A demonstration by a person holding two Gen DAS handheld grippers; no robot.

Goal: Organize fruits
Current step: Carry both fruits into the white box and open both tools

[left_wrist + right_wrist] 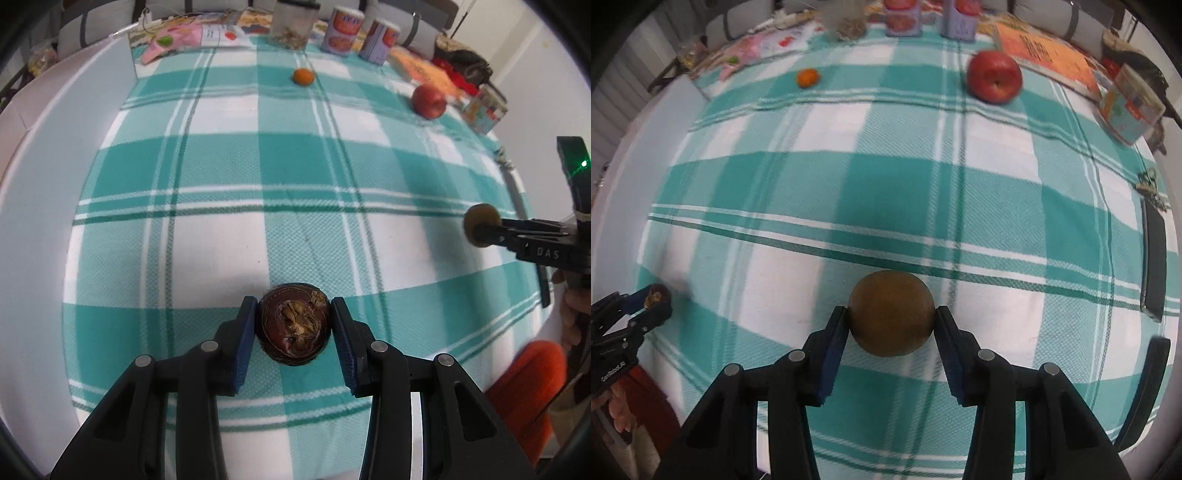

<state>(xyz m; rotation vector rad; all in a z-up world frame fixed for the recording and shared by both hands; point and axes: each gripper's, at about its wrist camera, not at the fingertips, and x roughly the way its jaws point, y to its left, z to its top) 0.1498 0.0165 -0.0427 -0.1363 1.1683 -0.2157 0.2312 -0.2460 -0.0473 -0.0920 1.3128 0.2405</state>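
Dark brown mangosteen-like fruit (293, 328) clamped between the pads of left hand-held gripper (294, 325), above the checked cloth (221, 166) on the bench. Right hand-held gripper (891, 319) pinches a round brown fruit (891, 313). Only the right view shows the apple (994, 76) sharply; orange (303, 76) far back.

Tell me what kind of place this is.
Most likely a home dining or living room. A table wears a teal checked cloth, with food tins and snack packets along its far edge, cushioned seating behind, and loose fruit such as a red apple.
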